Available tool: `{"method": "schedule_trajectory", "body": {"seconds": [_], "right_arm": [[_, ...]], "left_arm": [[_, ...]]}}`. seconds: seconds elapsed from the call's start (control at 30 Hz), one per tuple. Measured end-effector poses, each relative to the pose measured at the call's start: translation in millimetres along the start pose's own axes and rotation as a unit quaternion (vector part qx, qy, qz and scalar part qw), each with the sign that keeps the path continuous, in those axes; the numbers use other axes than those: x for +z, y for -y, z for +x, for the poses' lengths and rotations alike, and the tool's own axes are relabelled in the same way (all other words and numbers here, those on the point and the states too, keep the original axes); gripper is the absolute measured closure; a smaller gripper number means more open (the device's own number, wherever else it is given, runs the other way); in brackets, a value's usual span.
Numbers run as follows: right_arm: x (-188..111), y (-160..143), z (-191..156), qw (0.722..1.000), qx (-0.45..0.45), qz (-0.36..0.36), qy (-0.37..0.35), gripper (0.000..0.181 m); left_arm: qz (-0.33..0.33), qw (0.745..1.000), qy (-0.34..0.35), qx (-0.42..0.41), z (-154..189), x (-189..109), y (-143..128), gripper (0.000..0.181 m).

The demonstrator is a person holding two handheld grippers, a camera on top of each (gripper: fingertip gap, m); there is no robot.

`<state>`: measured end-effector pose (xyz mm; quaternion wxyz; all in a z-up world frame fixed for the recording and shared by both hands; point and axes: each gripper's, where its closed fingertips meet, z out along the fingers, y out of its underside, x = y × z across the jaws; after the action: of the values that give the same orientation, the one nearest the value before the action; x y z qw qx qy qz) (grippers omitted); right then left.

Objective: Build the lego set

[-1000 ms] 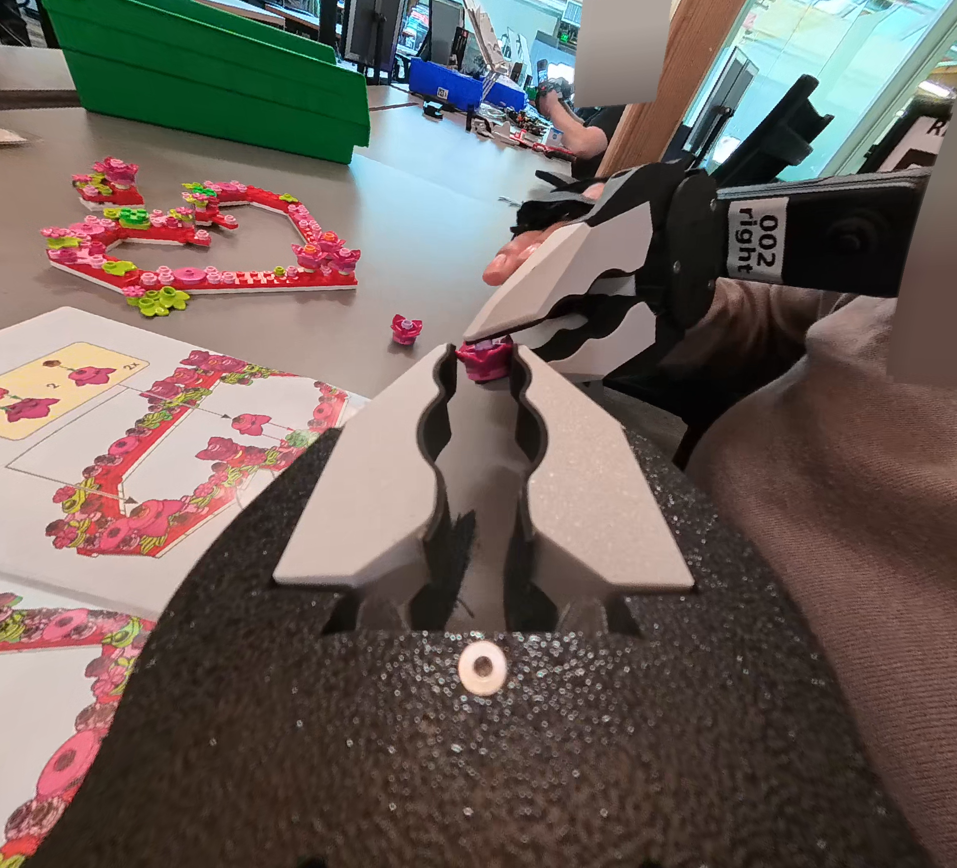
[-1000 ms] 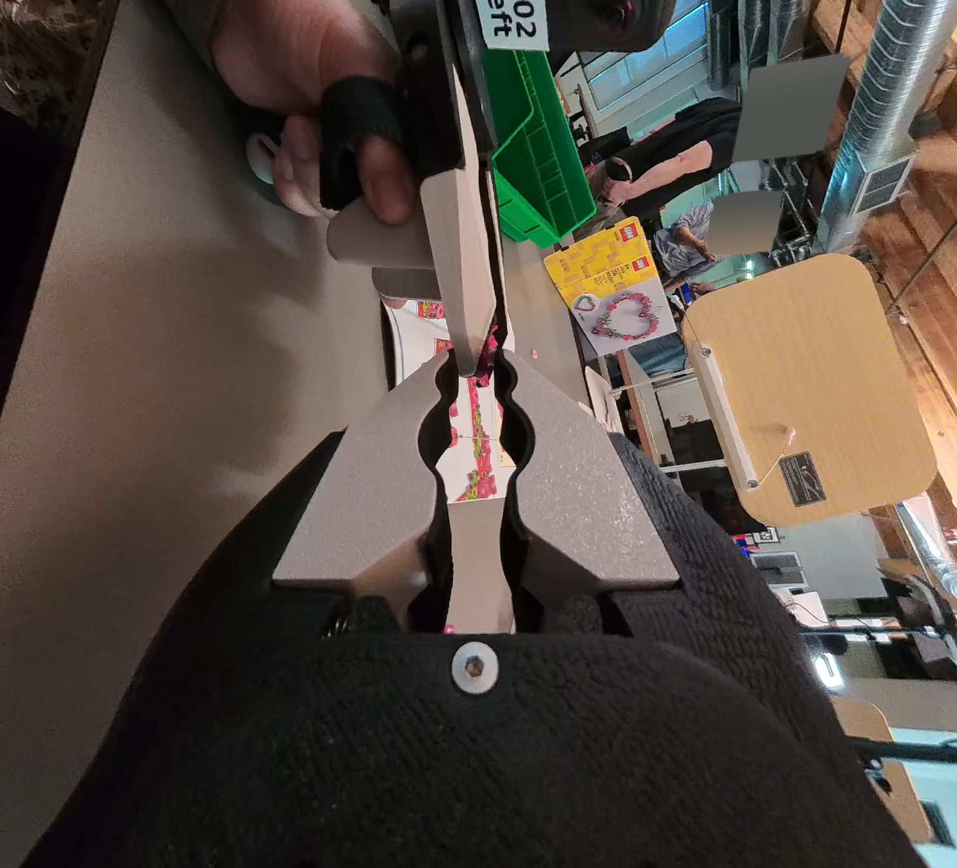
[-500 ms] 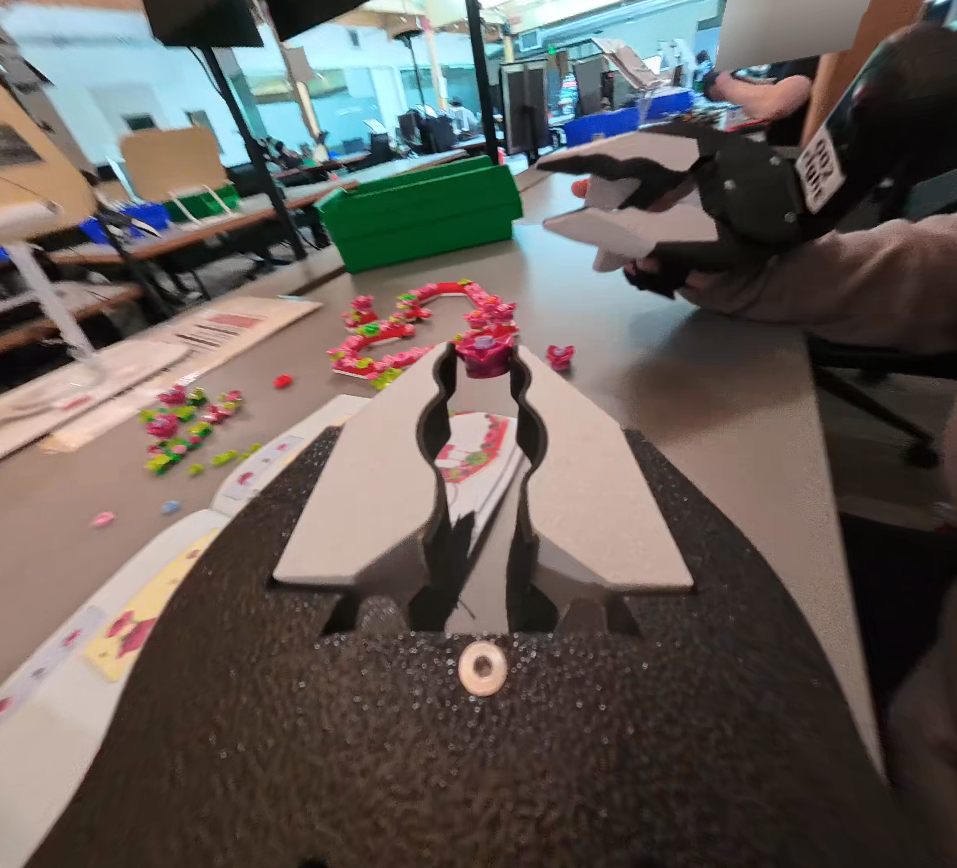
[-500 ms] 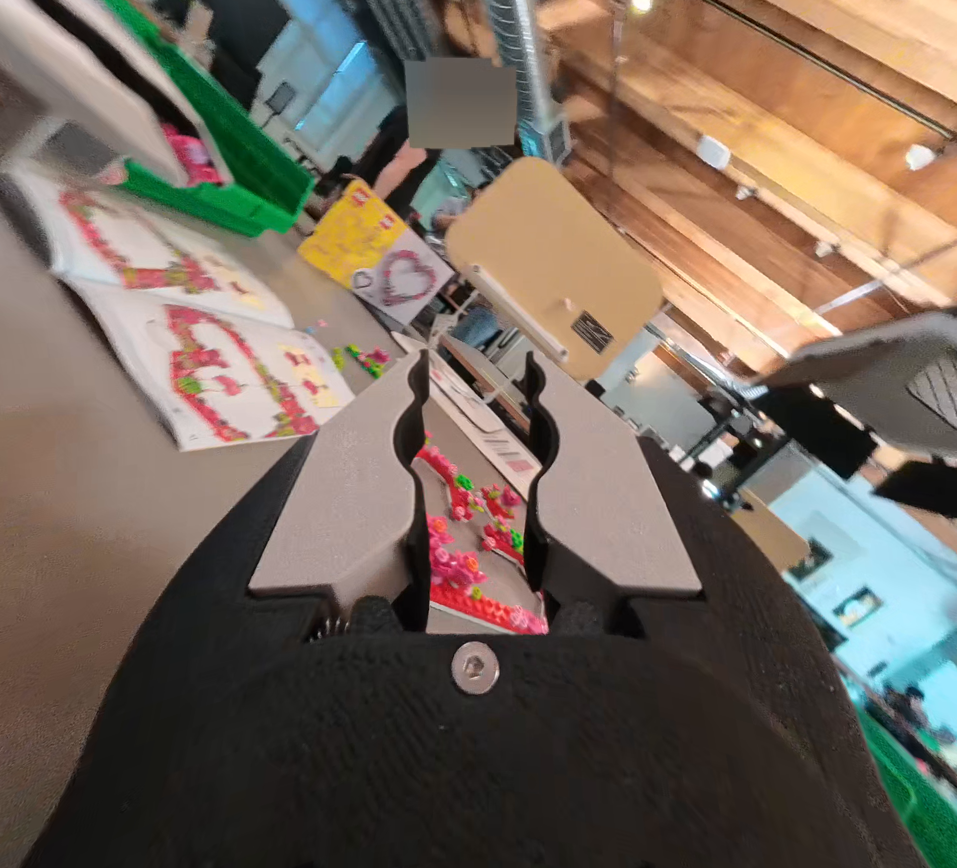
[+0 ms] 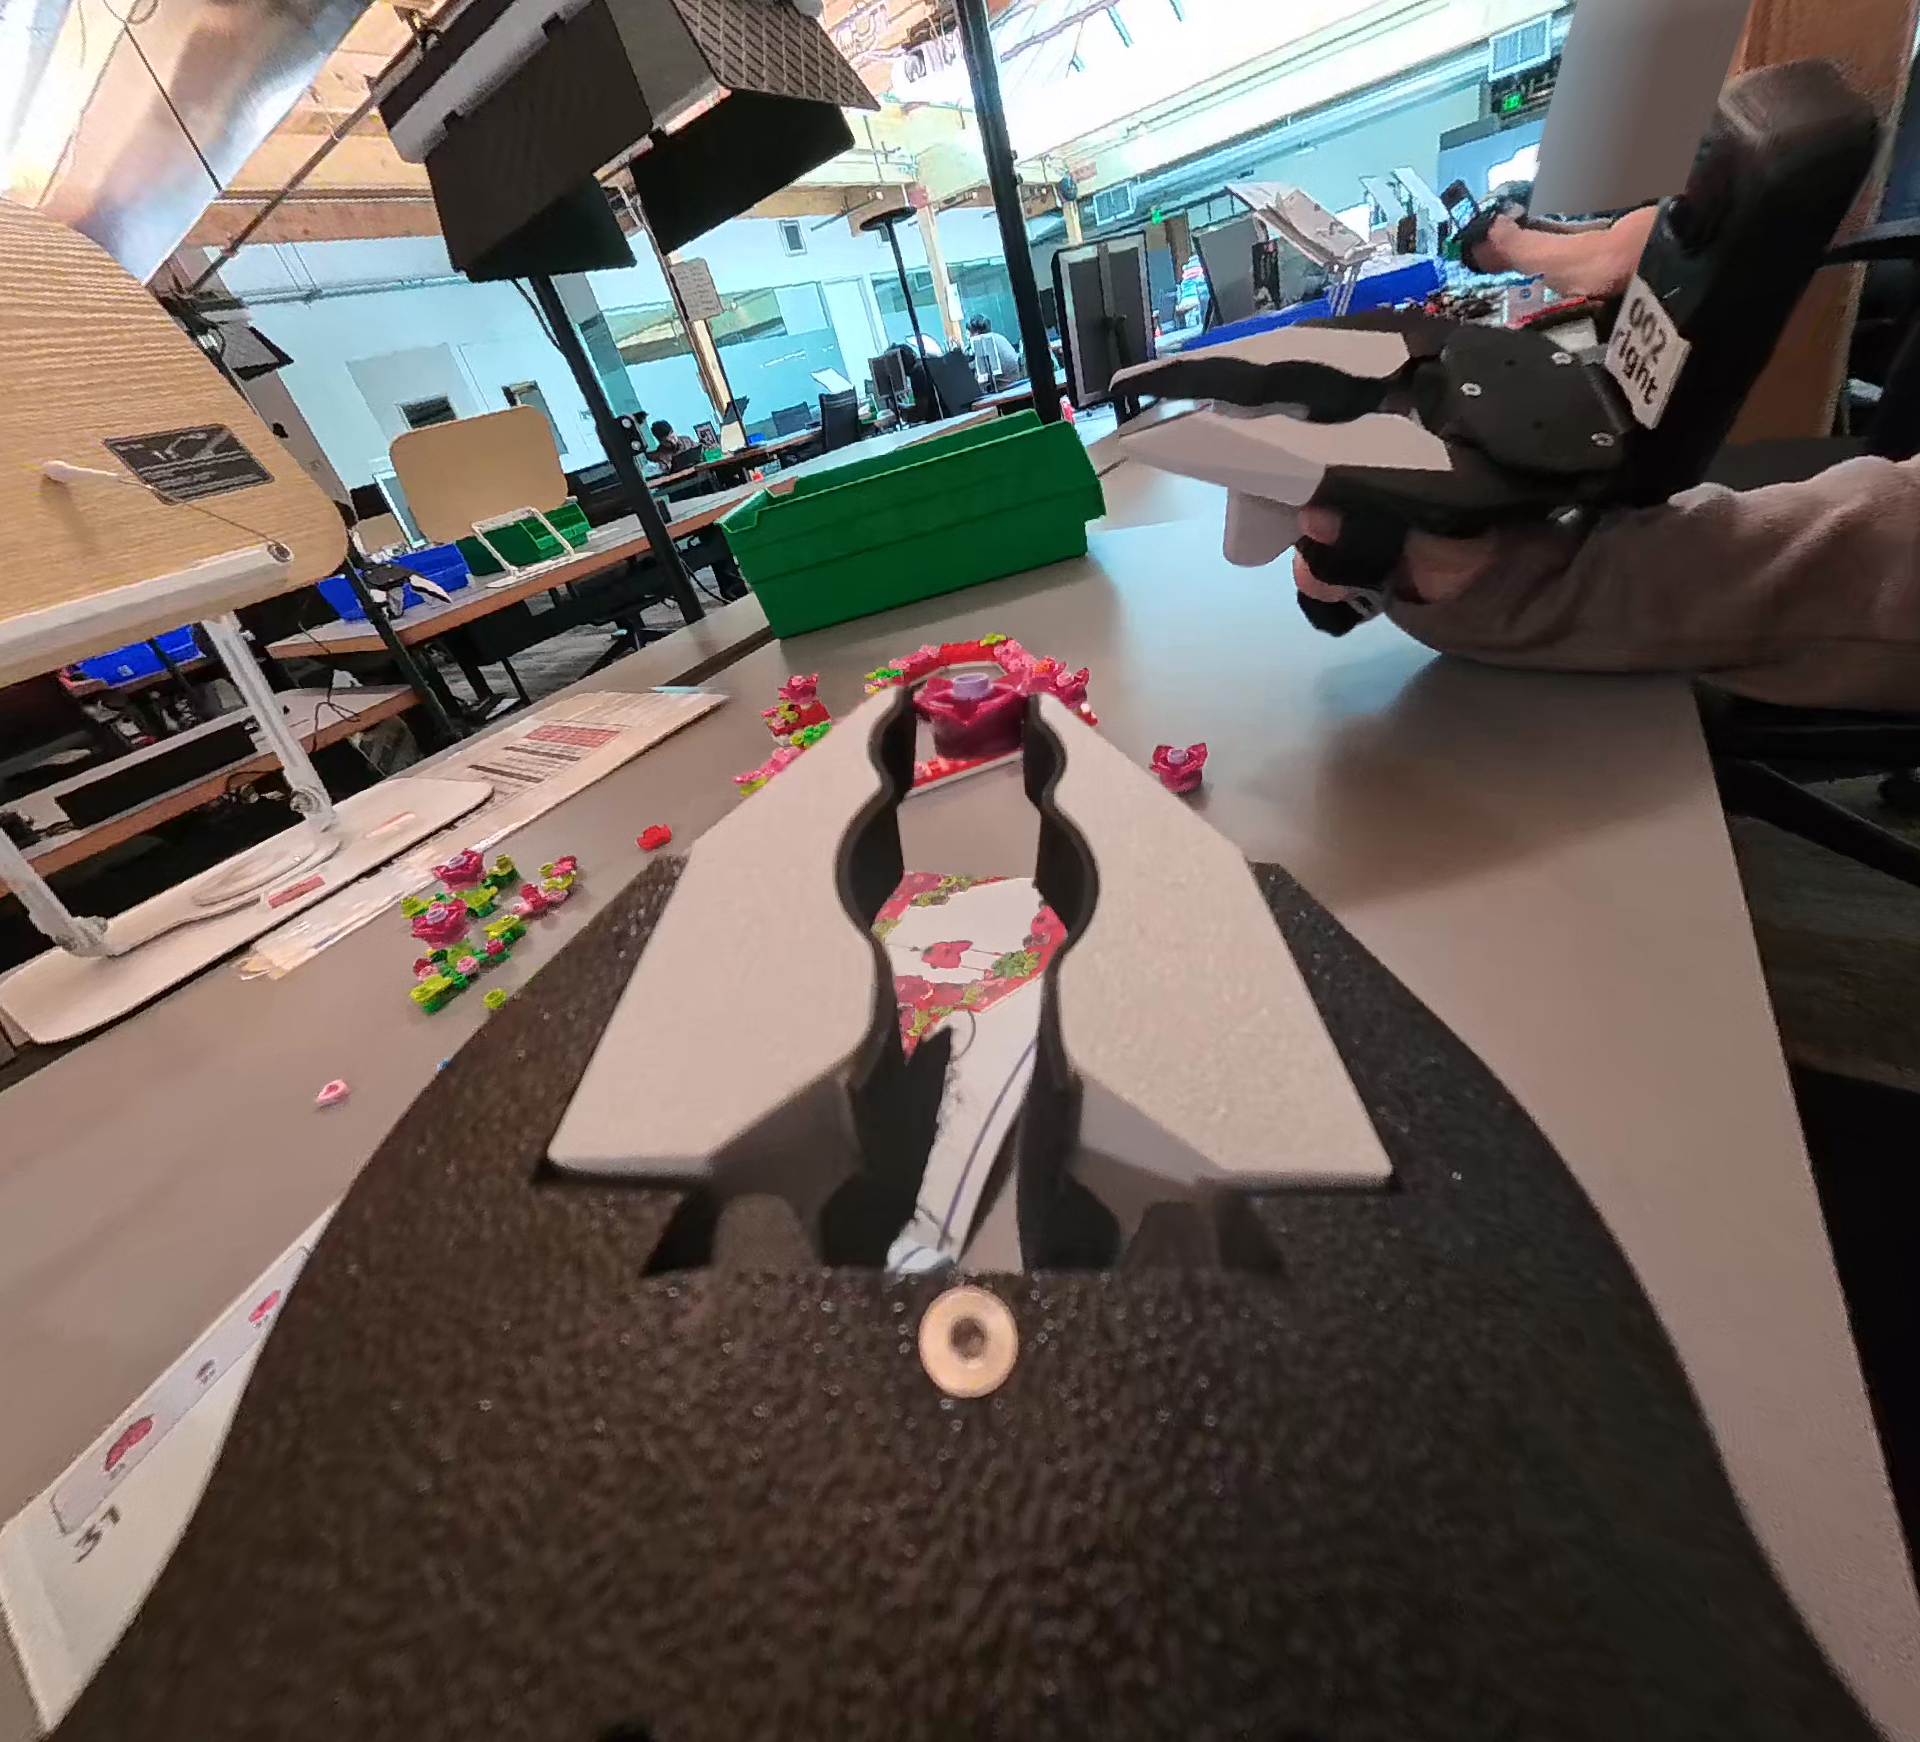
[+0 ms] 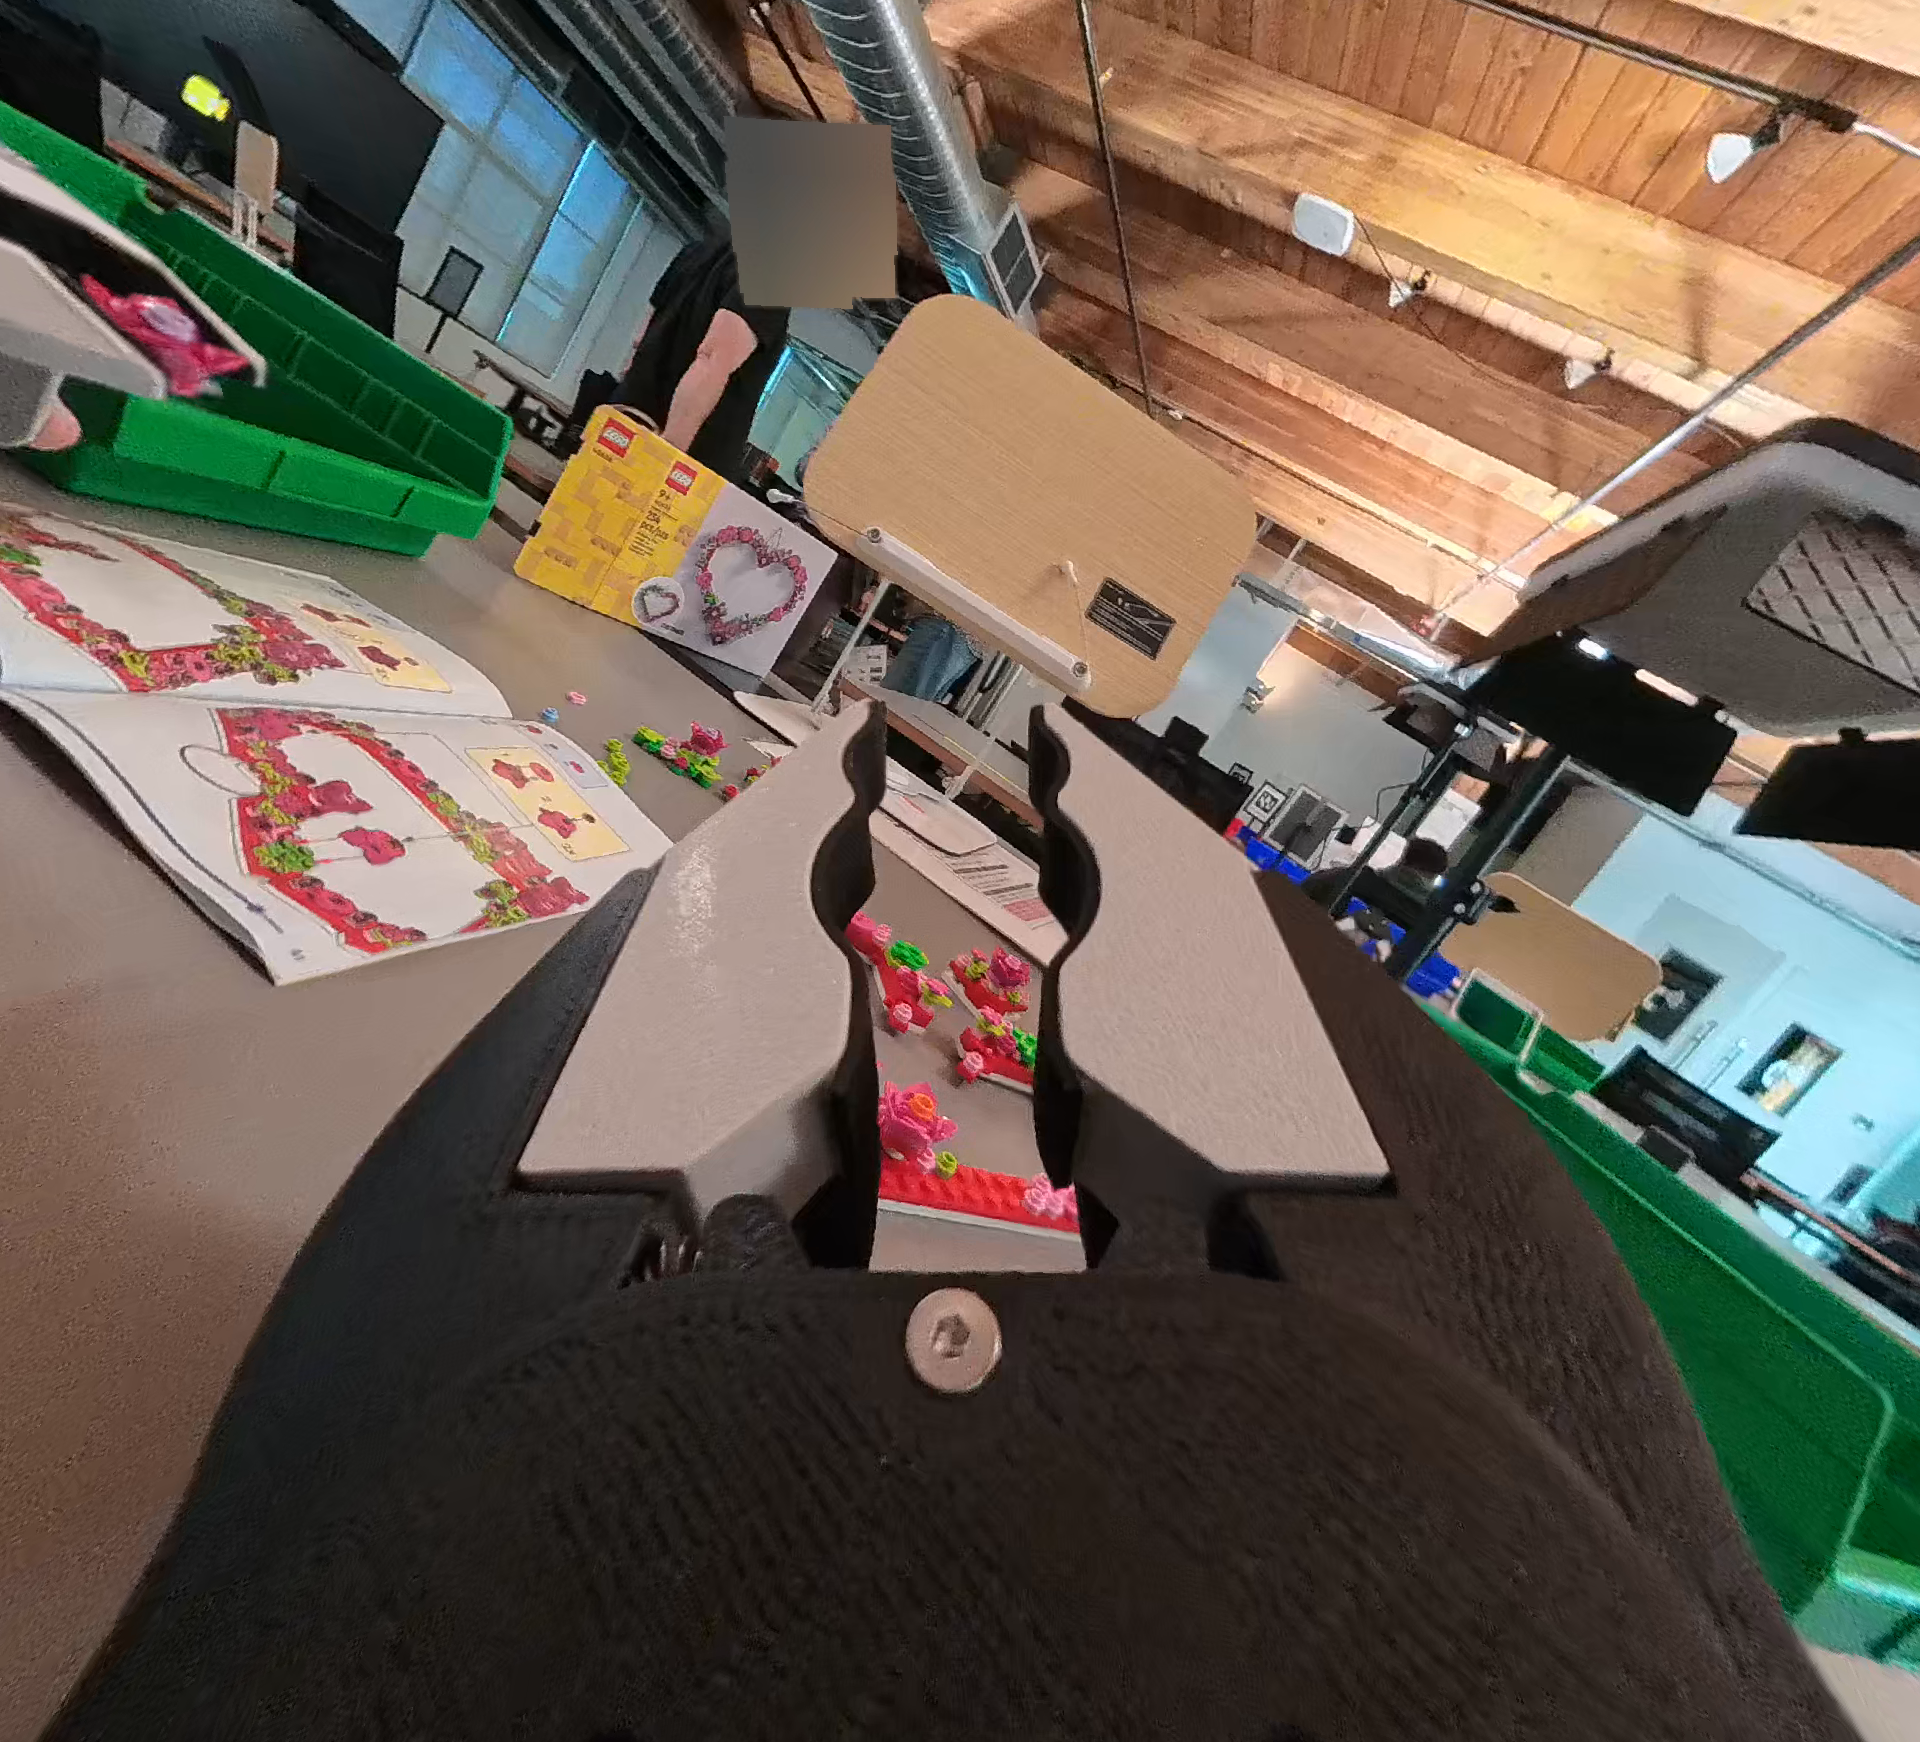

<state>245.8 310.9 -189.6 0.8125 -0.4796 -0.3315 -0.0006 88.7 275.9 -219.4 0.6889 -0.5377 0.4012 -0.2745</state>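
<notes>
Left tongs point(image 5: 968, 724): closed on 1 pink flower piece point(image 5: 966, 716) at the tips.
Right tongs point(image 6: 956, 726): parted, empty.
Red heart frame point(image 5: 997, 664): on table, straight ahead of flower; left tongs nearer.

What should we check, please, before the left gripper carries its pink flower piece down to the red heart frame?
1. Flower held firmly: the left gripper is shut on the pink flower piece, lilac stud up. Ok.
2. Right gripper free to help: jaws apart, nothing between them. Ok.
3. Red heart frame in reach: it lies on the table just beyond the right gripper. Ok.
4. Target spot on the frame: not clear which stud is meant. Cannot tell.
5. Instruction booklet open and visible. Ok.
6. Spare flower lies loose on the table beside the frame, near the path. Not ok.
</notes>
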Motion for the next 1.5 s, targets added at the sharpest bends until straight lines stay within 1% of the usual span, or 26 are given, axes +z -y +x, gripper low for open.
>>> {"method": "schedule_trajectory", "body": {"seconds": [0.2, 0.4, 0.6, 0.87, 0.93, 0.97, 1.0, 1.03, 1.17, 1.3, 1.5], "right_arm": [[-2, -5, 16, 0.999, 0.047, 0.0, -0.028, 0.158], [-1, -9, 22, 0.998, 0.047, -0.007, -0.041, 0.16], [1, -12, 31, 0.997, 0.045, -0.012, -0.063, 0.162], [2, -11, 29, 0.997, 0.046, -0.007, -0.055, 0.164], [2, -11, 27, 0.998, 0.043, -0.006, -0.052, 0.164], [2, -11, 26, 0.998, 0.042, -0.006, -0.05, 0.164], [1, -10, 26, 0.998, 0.04, -0.006, -0.049, 0.164], [1, -9, 26, 0.998, 0.038, -0.005, -0.049, 0.164], [-8, -3, 30, 0.998, 0.021, 0.004, -0.061, 0.164], [-12, -2, 36, 0.997, 0.041, 0.014, -0.064, 0.164], [-10, -3, 35, 0.997, 0.053, 0.016, -0.058, 0.164]], "left_arm": [[0.026, 0.999, 0.022, -0.012, -14, -3, 6, 0.163], [0.034, 0.997, 0.059, 0.021, -25, -3, 7, 0.164], [0.031, 0.995, 0.089, 0.028, -35, -4, 6, 0.163], [0.04, 0.996, 0.068, 0.042, -25, -3, 10, 0.163], [0.052, 0.995, 0.074, 0.04, -27, -6, 14, 0.163], [0.071, 0.992, 0.093, 0.044, -32, -11, 22, 0.163], [0.104, 0.986, 0.118, 0.053, -38, -19, 33, 0.163], [0.128, 0.982, 0.124, 0.059, -39, -26, 41, 0.163], [0.136, 0.981, 0.135, 0.021, -50, -30, 41, 0.163], [0.135, 0.979, 0.15, -0.011, -63, -33, 37, 0.164], [0.132, 0.977, 0.166, -0.011, -74, -38, 35, 0.163]]}}
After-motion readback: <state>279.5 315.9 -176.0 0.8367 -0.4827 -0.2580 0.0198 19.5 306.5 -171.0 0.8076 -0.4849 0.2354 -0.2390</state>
